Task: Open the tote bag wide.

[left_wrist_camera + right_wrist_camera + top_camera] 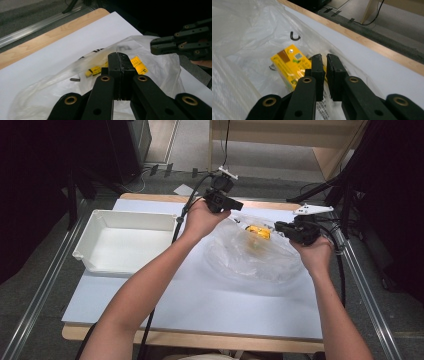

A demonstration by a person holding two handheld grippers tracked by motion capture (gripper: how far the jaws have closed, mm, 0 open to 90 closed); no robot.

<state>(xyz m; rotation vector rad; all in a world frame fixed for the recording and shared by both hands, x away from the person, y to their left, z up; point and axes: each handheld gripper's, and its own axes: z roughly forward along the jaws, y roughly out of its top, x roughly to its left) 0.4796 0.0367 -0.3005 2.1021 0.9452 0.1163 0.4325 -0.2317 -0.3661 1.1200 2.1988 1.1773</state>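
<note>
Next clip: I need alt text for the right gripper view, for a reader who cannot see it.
The right gripper has its two black fingers almost together, pinching the edge of a clear plastic bag lying on a white table. Inside the bag sits a yellow packet, with a small dark hook-shaped part beyond it.

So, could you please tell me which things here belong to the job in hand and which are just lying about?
In the job:
- clear plastic bag
- yellow packet inside it
- left gripper, jaws shut at the bag
- right gripper, at the bag's edge

Lying about:
- white tray, left of the bag
</note>
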